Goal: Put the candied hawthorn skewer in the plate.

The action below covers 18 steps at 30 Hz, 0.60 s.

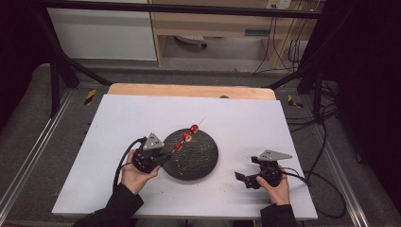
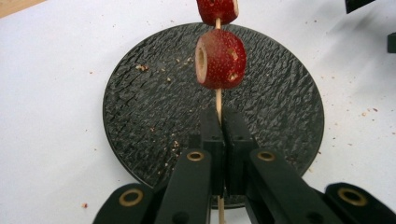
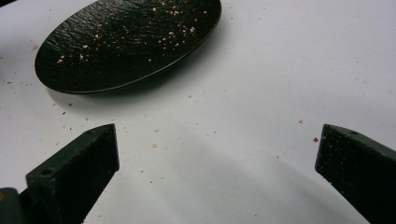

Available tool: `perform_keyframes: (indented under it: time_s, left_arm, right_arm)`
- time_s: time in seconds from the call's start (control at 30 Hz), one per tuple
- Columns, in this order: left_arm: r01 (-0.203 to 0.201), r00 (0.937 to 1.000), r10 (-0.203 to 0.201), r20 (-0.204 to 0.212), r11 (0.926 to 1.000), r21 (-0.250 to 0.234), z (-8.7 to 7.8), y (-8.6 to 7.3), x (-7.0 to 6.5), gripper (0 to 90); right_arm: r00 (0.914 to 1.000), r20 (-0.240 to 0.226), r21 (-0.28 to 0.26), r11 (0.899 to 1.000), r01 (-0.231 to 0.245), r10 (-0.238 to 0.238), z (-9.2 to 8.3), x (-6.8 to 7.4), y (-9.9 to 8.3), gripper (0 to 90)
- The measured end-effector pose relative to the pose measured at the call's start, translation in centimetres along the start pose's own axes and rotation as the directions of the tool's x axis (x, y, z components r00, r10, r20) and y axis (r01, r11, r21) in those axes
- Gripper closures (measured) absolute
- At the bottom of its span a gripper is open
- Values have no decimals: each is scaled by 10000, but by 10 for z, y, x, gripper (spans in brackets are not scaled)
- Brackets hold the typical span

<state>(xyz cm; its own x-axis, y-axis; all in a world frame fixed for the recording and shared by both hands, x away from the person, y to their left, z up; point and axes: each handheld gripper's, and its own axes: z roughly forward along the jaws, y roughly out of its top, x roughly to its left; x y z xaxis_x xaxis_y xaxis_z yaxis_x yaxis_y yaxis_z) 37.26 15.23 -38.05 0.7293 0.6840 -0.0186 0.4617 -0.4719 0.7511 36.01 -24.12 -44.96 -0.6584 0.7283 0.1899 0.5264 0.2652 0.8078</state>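
Observation:
A thin wooden skewer (image 2: 218, 100) threaded with three red strawberry pieces (image 1: 187, 136) slants up over the round black textured plate (image 1: 201, 163). My left gripper (image 1: 166, 154) is shut on the skewer's lower end, at the plate's left edge; in the left gripper view its jaws meet around the stick below a cut strawberry (image 2: 220, 59). My right gripper (image 1: 242, 178) rests low over the white table, right of the plate, jaws wide apart with nothing between them. The plate (image 3: 126, 42) lies beyond its fingertips (image 3: 88, 158), dusted with crumbs.
The white table sheet (image 1: 142, 118) has small crumbs scattered near the plate. A wooden strip (image 1: 189, 91) runs along its far edge. Black frame bars and cables stand around the table, with cables (image 1: 321, 142) trailing at the right.

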Motion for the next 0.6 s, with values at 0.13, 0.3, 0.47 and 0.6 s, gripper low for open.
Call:
perform_keyframes:
  time_s: [0.13,0.3,0.47,0.6]
  left_arm:
    - [-26,10000,26,-9,9996,297,7,3,2,882]
    - [-54,10000,56,-26,9975,709,18,4,4,882]
    - [41,9999,-30,-104,9946,1040,26,4,7,882]
    - [19,9998,5,-192,9918,1275,33,3,7,883]
  right_arm:
    - [10000,60,58,10000,13,-13,-1,-2,-4,7]
    - [9999,77,83,9999,-91,91,-3,-3,-6,6]
    - [9999,72,41,9999,-108,108,-4,-4,-7,7]
    - [9999,49,36,10000,-88,88,-4,-4,-7,7]
